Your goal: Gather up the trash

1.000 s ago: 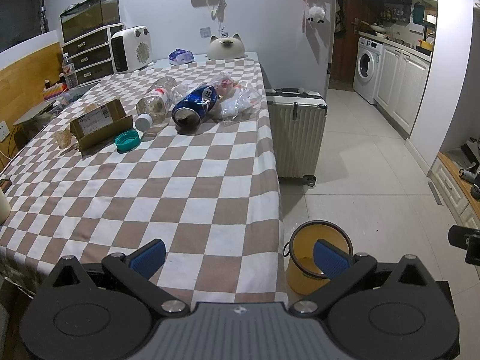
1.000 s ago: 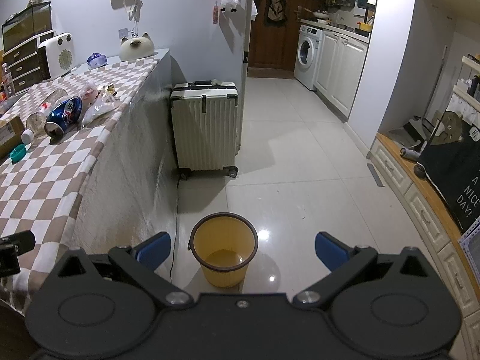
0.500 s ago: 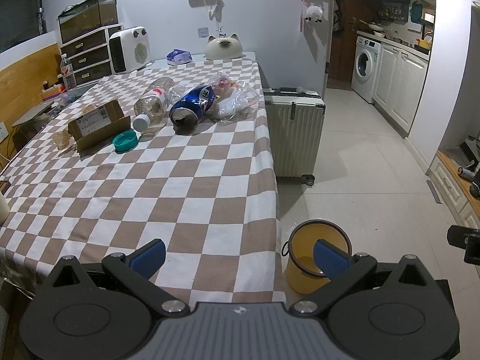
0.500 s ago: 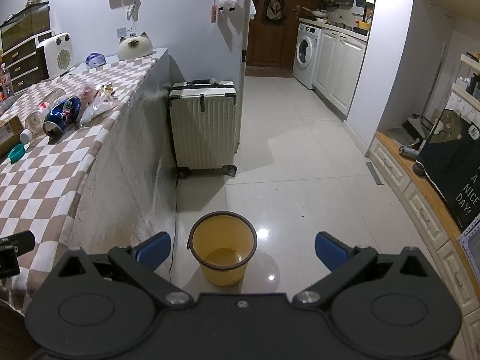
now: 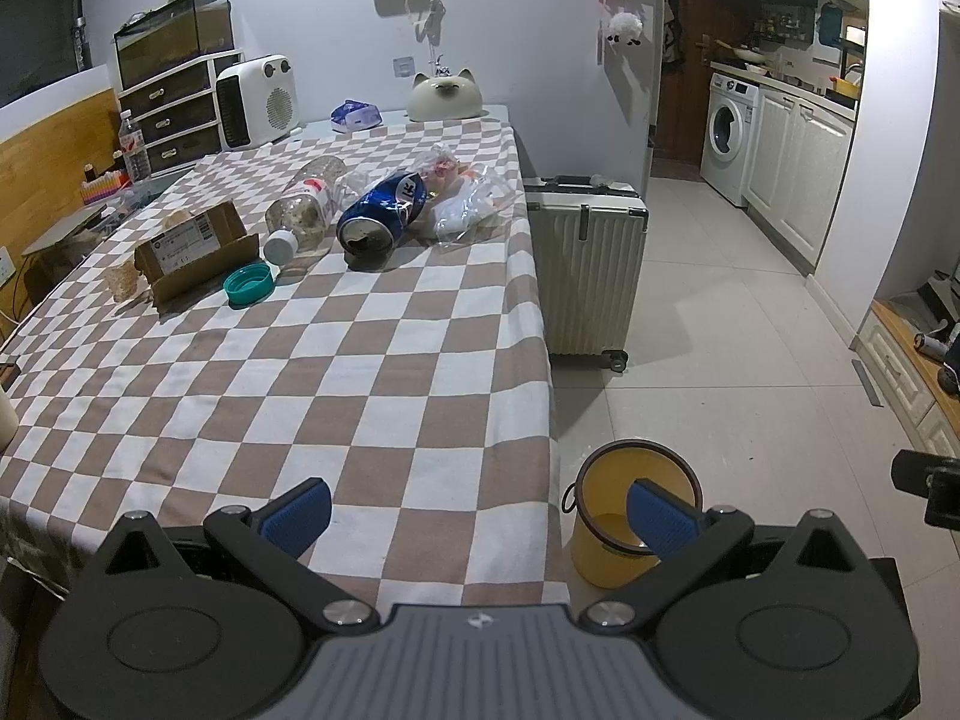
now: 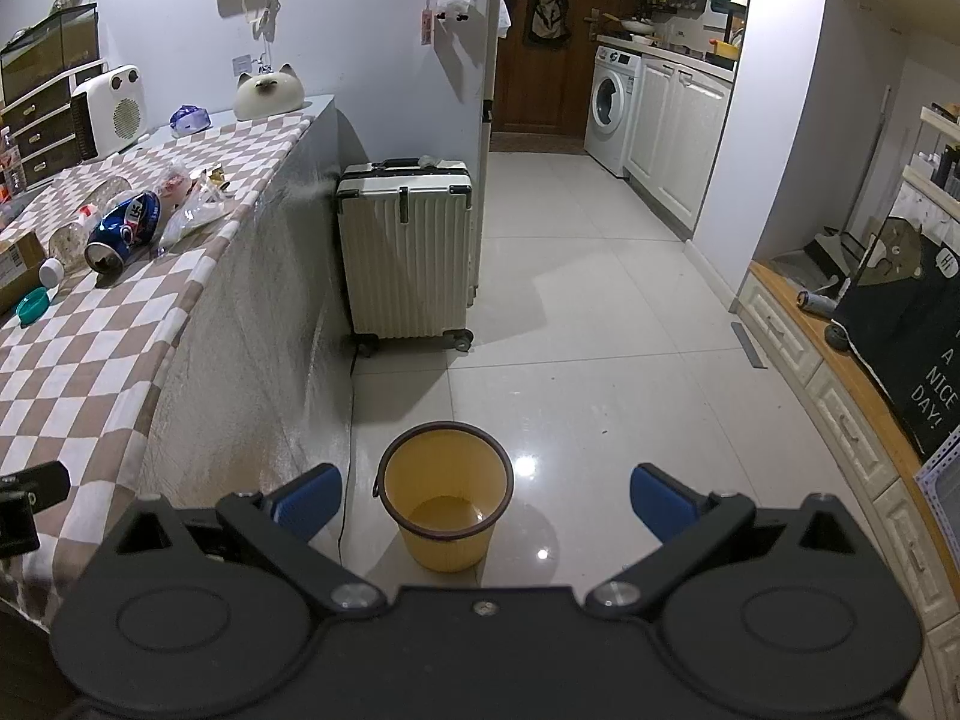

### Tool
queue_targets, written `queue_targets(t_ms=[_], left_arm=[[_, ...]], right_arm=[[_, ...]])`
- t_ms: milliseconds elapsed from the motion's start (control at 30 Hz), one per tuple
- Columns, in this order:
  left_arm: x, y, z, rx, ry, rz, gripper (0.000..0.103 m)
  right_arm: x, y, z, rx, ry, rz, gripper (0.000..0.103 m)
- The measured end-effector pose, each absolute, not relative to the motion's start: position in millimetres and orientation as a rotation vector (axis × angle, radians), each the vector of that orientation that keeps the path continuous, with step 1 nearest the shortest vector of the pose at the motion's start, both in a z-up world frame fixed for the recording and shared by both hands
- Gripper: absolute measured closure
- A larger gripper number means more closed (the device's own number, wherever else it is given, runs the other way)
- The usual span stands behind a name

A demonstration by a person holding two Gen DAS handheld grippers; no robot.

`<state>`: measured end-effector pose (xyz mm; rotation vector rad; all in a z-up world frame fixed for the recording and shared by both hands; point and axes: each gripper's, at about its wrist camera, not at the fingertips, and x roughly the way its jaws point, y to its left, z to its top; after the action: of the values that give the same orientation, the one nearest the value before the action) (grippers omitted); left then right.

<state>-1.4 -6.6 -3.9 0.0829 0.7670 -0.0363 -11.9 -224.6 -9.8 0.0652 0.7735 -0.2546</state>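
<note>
Checkered tablecloth (image 5: 336, 396) ahead of left gripper (image 5: 477, 516) | jaws spread, empty | blue can (image 5: 384, 217) far ahead, axis toward gripper | right gripper (image 6: 486, 498) spread, empty, over yellow bucket (image 6: 447, 516) | left nearer

A dim room with pale bluish walls (image 6: 360, 18) hung with small ornaments, and a glossy floor (image 6: 588, 324) of large light tiles that catches the lamp glare. A long desk (image 5: 336, 372) under a brown and white checked cloth runs along the left. At its far end stand a white heater (image 5: 258, 99), a cat-shaped ornament (image 5: 445, 97) and a set of dark drawers (image 5: 174, 114) with a glass tank on top. A cream ribbed suitcase (image 6: 405, 252) stands beside the desk. Beyond, a kitchen nook holds a washing machine (image 6: 612, 108), white cabinets (image 6: 678, 138) and a brown door (image 6: 540, 84)
</note>
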Motion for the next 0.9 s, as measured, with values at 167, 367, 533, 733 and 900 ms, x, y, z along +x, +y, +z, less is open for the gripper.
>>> queue_targets(t_ms=[167, 367, 533, 733, 900], left_arm=[[-0.6, -8.6, -3.9, 0.084, 0.766, -0.039, 0.0], [0.9, -13.8, -1.0, 0.085, 0.768, -0.048, 0.0], [0.6, -15.8, 0.4, 0.086, 0.766, -0.05, 0.0], [-0.2, -14.4, 2.1, 0.087, 0.76, -0.054, 0.0], [-1.2, -13.6, 1.9, 0.084, 0.759, -0.054, 0.0]], right_arm=[[-11.1, -224.4, -9.3, 0.065, 0.773, -0.255, 0.0], [-11.3, -224.5, -9.2, 0.065, 0.774, -0.255, 0.0], [-11.5, -224.8, -9.2, 0.065, 0.774, -0.255, 0.0], [-11.8, -224.9, -9.6, 0.065, 0.774, -0.255, 0.0], [-11.7, -224.9, -9.7, 0.064, 0.774, -0.257, 0.0]])
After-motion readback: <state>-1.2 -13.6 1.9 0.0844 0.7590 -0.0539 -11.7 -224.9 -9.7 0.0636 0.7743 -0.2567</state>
